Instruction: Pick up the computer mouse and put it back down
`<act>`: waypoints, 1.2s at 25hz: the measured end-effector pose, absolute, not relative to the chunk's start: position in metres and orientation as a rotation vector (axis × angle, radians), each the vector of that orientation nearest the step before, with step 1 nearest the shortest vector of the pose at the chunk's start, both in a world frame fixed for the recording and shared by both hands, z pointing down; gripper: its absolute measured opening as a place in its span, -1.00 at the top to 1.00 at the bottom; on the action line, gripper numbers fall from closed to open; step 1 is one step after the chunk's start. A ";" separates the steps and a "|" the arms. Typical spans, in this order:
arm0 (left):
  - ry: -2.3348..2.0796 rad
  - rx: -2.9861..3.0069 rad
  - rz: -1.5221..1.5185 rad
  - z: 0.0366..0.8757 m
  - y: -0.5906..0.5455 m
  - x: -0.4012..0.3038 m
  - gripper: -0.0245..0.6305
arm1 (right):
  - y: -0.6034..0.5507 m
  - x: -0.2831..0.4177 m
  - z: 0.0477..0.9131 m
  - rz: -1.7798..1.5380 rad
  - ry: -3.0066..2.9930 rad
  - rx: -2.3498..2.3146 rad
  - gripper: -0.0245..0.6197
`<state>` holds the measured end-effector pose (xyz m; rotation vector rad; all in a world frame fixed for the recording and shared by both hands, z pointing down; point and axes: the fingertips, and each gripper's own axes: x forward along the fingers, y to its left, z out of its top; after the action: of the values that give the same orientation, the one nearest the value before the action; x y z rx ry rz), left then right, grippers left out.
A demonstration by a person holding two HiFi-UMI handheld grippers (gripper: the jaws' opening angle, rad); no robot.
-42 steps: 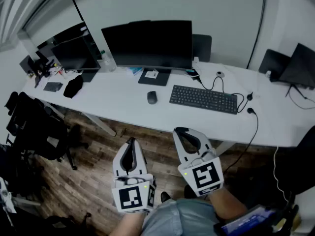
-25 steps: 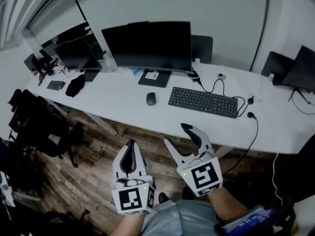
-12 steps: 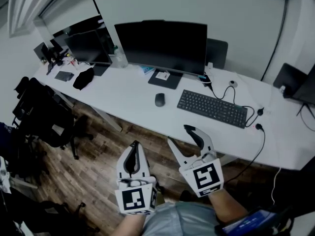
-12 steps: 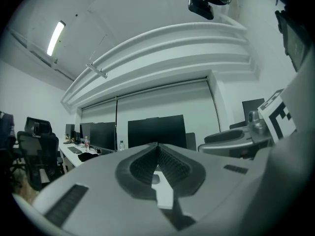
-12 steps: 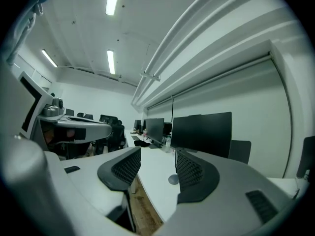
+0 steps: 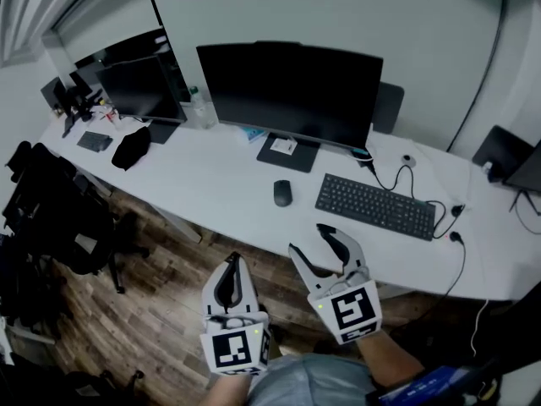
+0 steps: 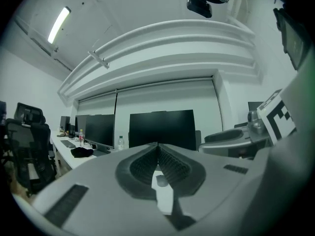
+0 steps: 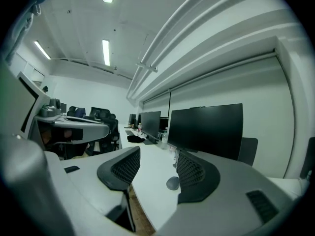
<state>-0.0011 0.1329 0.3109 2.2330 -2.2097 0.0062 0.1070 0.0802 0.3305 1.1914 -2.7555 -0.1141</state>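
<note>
Two grippers short of desk (image 6: pixel 211 176): right gripper (image 6: pixel 308 241) jaws apart, empty; left gripper (image 6: pixel 234 259) pinched shut. Straddle mouse (image 6: pixel 282 193) sides squarely before closing.

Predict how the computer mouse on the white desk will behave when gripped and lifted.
The mouse looks like a rigid shell, so it probably keeps its shape. Its rounded, domed top may slip in a pinch. No cable shows on it, so it likely lifts freely.

One computer mouse (image 6: pixel 282 193), one keyboard (image 6: pixel 374 206), one bottle (image 6: pixel 197 105), two grippers: left hand-held gripper (image 6: pixel 233 258), right hand-held gripper (image 6: pixel 308 238)
</note>
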 end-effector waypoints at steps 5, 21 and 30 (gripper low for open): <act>-2.118 2.286 -0.015 0.318 0.073 -0.048 0.90 | 0.034 0.066 0.339 -0.109 -2.674 1.240 0.18; -1.894 2.552 -0.084 0.287 -0.040 -0.138 0.90 | -0.055 -0.018 0.318 -0.169 -2.518 1.539 0.18; -1.854 2.566 -0.107 0.291 -0.054 -0.160 0.90 | -0.072 -0.034 0.316 -0.188 -2.460 1.564 0.18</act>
<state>-0.1596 -0.0537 0.2913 2.5658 -1.8537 -0.1074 -0.0338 -0.0718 0.3161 1.5644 -2.4605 -0.1883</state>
